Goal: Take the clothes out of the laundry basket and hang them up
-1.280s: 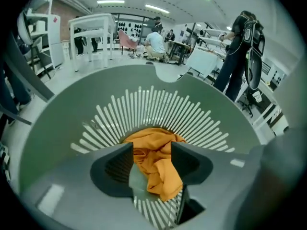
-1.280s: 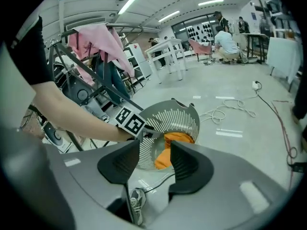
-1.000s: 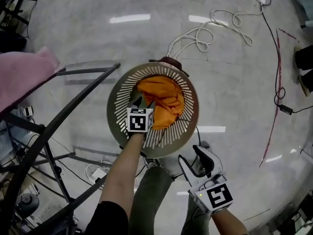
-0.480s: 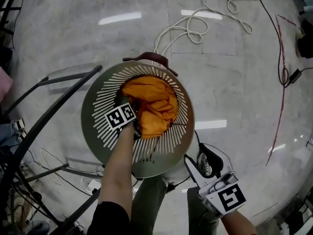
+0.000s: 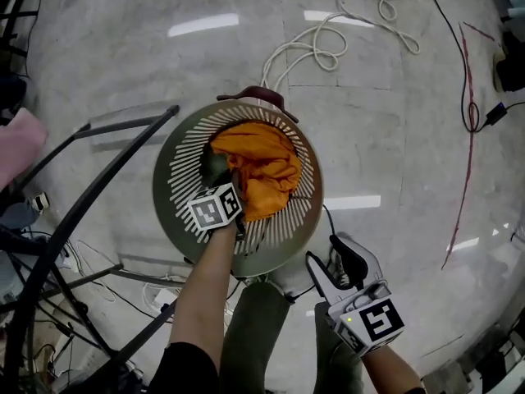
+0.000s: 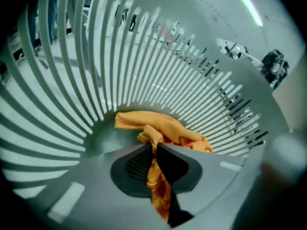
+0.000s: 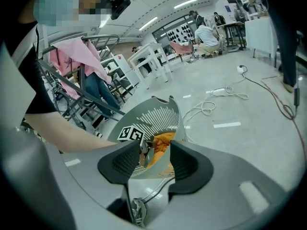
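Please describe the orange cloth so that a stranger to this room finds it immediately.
On the pale floor stands a round slatted laundry basket, beside a dark metal rack. Inside lies the crumpled orange garment; the left gripper, whose jaws have just been closing, pinches a fold of it. It is the only cloth in the basket; the pink cloth hangs on the rack.

This is a large lab or workshop hall. Loose cables [image 5: 326, 54] lie across the polished grey floor [image 5: 394, 138], strip lights [image 7: 184, 4] line the ceiling, and white tables [image 7: 154, 56] and several people [image 7: 207, 35] show farther off.
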{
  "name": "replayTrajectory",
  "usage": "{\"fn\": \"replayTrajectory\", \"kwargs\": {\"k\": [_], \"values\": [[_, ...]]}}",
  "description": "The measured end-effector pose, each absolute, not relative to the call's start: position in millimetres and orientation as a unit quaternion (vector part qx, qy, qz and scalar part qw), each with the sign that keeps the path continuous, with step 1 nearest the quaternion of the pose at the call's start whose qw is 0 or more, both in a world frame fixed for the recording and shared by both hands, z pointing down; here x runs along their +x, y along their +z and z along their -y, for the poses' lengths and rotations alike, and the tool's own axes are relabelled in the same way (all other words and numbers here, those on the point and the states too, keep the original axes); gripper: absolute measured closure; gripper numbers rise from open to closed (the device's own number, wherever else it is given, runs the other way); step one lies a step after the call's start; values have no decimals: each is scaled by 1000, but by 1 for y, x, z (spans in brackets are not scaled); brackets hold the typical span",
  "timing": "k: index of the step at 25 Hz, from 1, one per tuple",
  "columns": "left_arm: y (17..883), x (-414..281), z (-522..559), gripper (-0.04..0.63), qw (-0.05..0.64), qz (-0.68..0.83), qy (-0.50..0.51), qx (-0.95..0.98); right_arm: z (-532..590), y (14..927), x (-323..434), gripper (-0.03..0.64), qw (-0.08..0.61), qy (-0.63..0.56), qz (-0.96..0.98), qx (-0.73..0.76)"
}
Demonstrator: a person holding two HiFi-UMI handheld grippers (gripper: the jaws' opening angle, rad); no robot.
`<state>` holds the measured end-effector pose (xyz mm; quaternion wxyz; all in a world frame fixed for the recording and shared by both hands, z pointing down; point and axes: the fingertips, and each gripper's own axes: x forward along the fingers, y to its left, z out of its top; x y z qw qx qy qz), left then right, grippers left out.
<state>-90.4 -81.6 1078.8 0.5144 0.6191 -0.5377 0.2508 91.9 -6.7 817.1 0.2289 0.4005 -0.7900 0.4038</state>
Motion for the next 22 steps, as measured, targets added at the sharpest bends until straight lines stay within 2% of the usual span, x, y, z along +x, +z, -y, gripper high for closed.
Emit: {"fn": "replayTrajectory", "kwargs": {"k": [9, 15, 18, 22], "values": [[891, -49, 65, 566, 369, 540, 247, 715, 32, 740, 88, 416, 232, 376, 818, 367], [777, -31, 51, 566, 271, 525, 268, 761, 44, 700, 98, 416, 284, 311, 852, 311], [721, -27, 45, 566, 250, 532, 252, 769, 47, 689, 104, 416, 318, 274, 864, 279], [658, -27, 36, 566, 257, 557, 217, 759, 38, 681, 101, 409, 350, 248, 874, 229]]}}
